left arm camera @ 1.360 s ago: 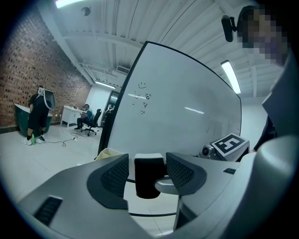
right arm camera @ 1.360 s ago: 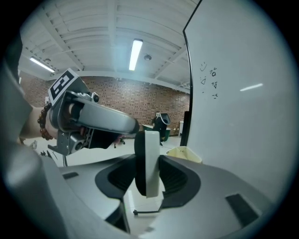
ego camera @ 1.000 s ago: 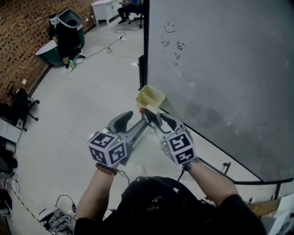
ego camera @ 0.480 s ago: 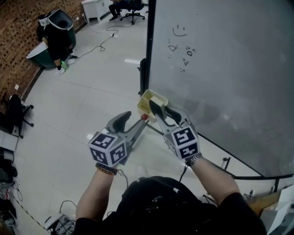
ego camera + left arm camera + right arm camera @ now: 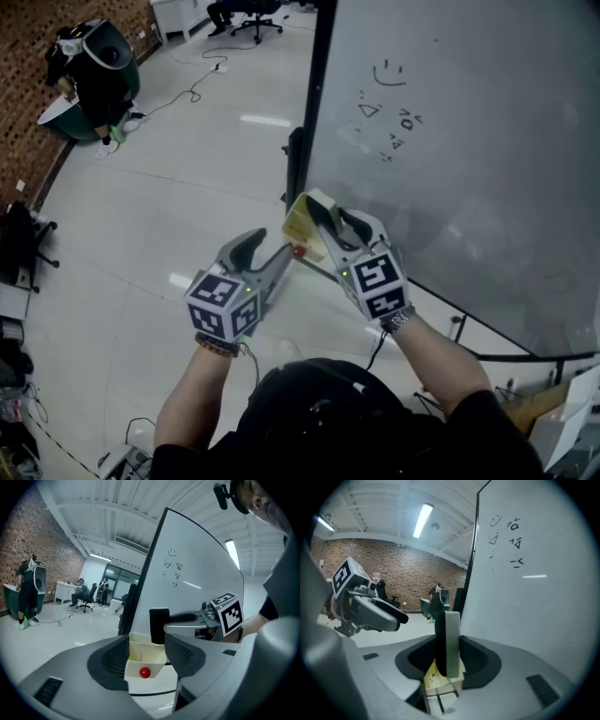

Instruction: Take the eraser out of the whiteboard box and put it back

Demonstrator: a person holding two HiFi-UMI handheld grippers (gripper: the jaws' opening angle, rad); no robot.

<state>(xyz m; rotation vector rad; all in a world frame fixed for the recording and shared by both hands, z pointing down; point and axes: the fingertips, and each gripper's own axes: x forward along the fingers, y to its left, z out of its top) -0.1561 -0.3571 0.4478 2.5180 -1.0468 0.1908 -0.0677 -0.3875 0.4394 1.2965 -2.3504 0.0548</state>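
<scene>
**A:** What are the jaws doing?

**B:** The right gripper pinches the eraser upright. The dark felt lies against one pad and the pale back against the other. The left gripper has its jaws spread, and they have just been closing. The cream whiteboard box stands between them, but I cannot tell whether the pads touch its walls.

**A:** Why held that way?

**B:** Probably the left gripper is there to steady the box. The right holds the eraser edge-down at the box's open top, ready to slide in. The box sits at the lower corner of the whiteboard.

**A:** Anything unclear?

**B:** The box's inside and its mount are hidden. I cannot tell whether the eraser's lower edge is already inside. A small red ball on the box's front is too small to identify.
</scene>
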